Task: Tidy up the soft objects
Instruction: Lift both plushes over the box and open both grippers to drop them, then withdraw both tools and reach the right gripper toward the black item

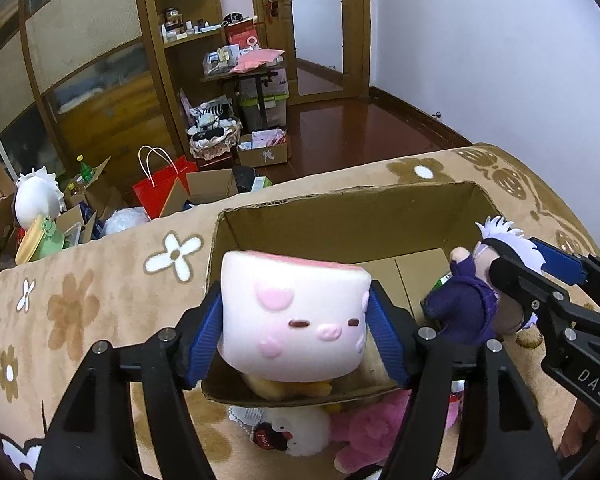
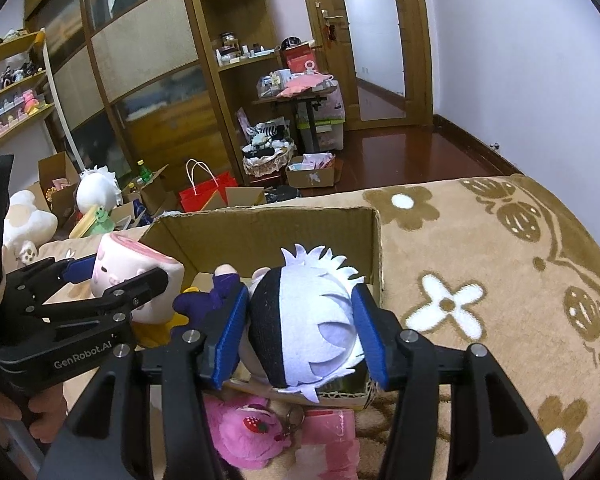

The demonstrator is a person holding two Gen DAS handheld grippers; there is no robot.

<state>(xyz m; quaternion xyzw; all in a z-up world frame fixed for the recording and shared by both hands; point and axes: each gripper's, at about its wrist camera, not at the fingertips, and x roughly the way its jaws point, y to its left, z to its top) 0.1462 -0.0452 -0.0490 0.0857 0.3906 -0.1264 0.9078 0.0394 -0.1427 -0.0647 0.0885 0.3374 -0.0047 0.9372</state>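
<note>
We hold two soft toys over the open cardboard box, which sits on a flowered beige blanket on what looks like a bed. Our left hand-held gripper is closed on a square pink pig plush, its blue pads pressing the toy's two sides so that the face points back at the camera. The toy hangs above the near left part of the box, with something yellow under it inside.

Our right hand-held gripper is clamped on the head of a white-haired doll in a purple outfit. We grip the head because it is the fattest, firmest part; the body dangles over the near right part of the box.

Both toys are brought above the opening together, so we judge that the step in hand is dropping them in side by side. Each should fall clear of the other.

A pink plush with a strawberry and a white plush lie on the blanket just on the near side of the box, not yet packed.
</note>
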